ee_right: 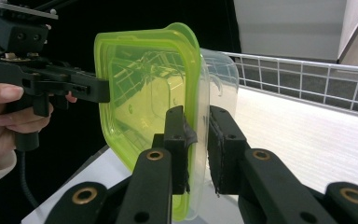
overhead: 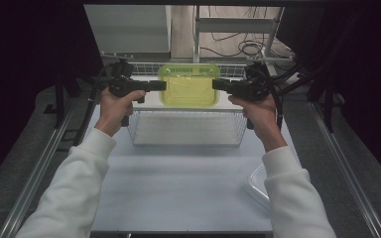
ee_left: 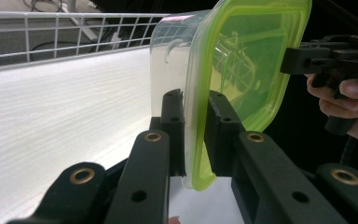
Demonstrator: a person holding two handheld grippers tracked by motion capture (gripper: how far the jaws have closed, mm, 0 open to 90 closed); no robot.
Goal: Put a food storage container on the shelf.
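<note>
Two claws are pinching one container [overhead: 189, 85] between them, the left claw [overhead: 161, 85] on its left rim and the right claw [overhead: 217, 84] on its right rim, and the person is carrying it above the white shelf [overhead: 151, 100] of the wire rack [overhead: 186, 130], at the far side of the table [overhead: 178, 183]. In the left claw view the jaws are pressing on the green lid [ee_left: 247, 60] edge together with the clear tub [ee_left: 172, 51] wall, and in the right claw view the same grip is showing on the opposite edge, so both claws are pressed onto the container and not spread. To do this step well, I think both hands should be moving together at the same speed and height, keeping the container level, because the grip is only on a thin rim. If one hand is pulling away from the container, the lid could be bending or slipping out. Both jaws should be holding until the bottom is resting fully on the shelf.
</note>
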